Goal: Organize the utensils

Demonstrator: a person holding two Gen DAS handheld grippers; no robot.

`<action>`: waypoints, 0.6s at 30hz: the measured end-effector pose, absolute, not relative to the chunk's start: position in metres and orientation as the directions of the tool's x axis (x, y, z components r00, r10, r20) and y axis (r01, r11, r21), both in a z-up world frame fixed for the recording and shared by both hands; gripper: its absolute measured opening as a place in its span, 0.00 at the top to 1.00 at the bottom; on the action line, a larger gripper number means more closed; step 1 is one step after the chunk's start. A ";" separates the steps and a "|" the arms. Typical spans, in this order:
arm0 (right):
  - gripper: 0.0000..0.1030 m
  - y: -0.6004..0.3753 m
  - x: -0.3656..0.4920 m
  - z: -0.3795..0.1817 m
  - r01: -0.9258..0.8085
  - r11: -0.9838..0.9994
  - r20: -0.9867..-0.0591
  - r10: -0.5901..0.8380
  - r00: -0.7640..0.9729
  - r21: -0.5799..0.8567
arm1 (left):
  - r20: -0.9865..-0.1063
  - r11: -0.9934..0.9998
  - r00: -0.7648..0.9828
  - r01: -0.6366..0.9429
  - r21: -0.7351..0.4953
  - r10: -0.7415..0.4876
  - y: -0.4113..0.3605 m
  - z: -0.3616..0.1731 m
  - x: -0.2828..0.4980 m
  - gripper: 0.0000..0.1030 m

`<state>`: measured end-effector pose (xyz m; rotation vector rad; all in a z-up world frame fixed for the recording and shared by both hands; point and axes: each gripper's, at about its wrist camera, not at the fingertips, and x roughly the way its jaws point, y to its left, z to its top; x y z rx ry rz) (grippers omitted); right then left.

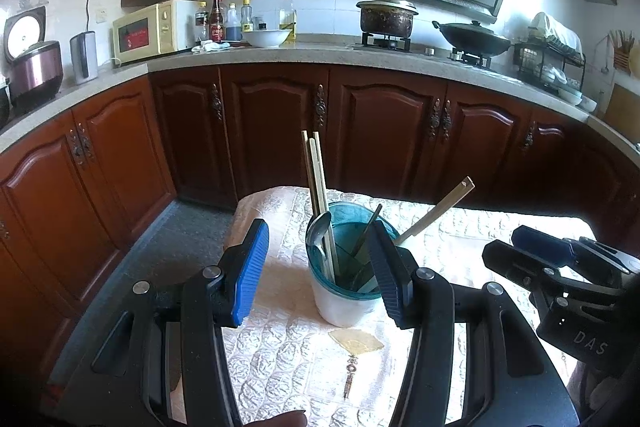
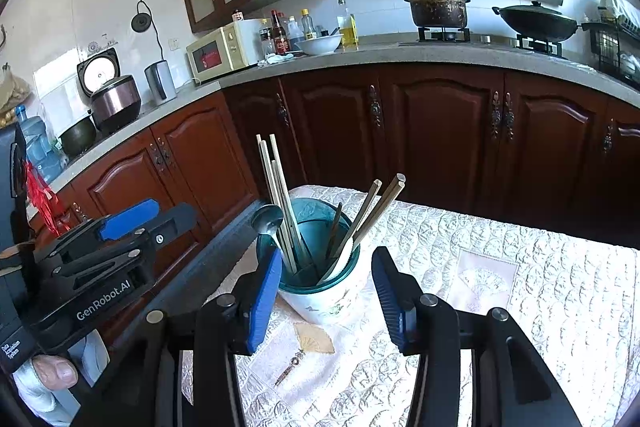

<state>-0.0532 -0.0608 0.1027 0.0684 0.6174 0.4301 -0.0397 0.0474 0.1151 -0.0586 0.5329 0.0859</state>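
A white utensil cup with a teal rim [image 1: 344, 301] stands on the cloth-covered table; it also shows in the right wrist view [image 2: 320, 297]. Inside it stand pale wooden chopsticks [image 1: 316, 167], a metal spoon [image 1: 322, 231], a dark-handled utensil [image 1: 366, 233] and a leaning chopstick [image 1: 438, 213]. In the right wrist view the chopsticks [image 2: 276, 187], spoon [image 2: 267, 219] and leaning brown chopsticks [image 2: 380, 205] show too. My left gripper [image 1: 320, 259] is open and empty, its jaws on either side of the cup, just in front of it. My right gripper [image 2: 326, 283] is open and empty, also straddling the cup.
The table carries a pale quilted cloth [image 2: 520, 287] with a fan pattern [image 1: 354, 341]. Dark wooden cabinets [image 1: 384, 131] and a counter with a microwave [image 1: 150, 31], bowl [image 1: 266, 37], pot [image 1: 386, 17] and wok [image 1: 476, 39] stand behind.
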 end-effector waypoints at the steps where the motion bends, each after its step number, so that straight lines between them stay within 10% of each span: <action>1: 0.56 -0.060 -0.053 0.102 -0.371 0.909 -0.546 0.411 0.730 0.189 | -0.509 0.995 0.858 -0.099 -0.032 0.069 0.047 0.115 -0.040 0.51; 18: 0.56 -0.056 -0.052 0.099 -0.373 0.910 -0.553 0.409 0.726 0.183 | -0.506 0.993 0.858 -0.112 -0.025 0.084 0.050 0.114 -0.042 0.51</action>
